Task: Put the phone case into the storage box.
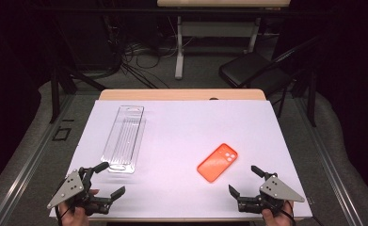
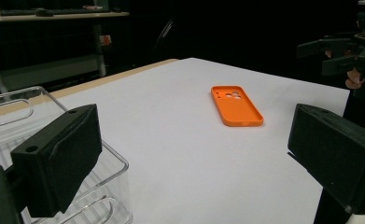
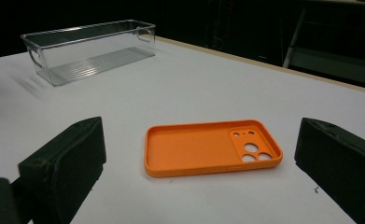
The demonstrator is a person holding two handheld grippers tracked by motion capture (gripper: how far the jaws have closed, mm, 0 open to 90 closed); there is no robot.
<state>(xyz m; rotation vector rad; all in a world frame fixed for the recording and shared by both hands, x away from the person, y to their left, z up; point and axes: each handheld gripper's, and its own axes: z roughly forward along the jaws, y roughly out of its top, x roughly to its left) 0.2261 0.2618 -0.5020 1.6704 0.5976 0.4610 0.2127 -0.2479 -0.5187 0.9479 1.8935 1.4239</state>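
An orange phone case (image 1: 217,162) lies open side up on the white table (image 1: 181,127), near the right gripper (image 1: 248,184) — both it and the left gripper (image 1: 105,181) are held wide apart, empty. The thin rim could be pushed away rather than pinched — the clear bin (image 1: 124,139) stands well apart

Both grippers were black w/ two blocky jaws each. Left gripper (image 1: 109,180) and right gripper (image 1: 244,179) each carried a grey three-cornered plate w/ small holes, nearer the table (image 1: 172,132) edge than the jaws.
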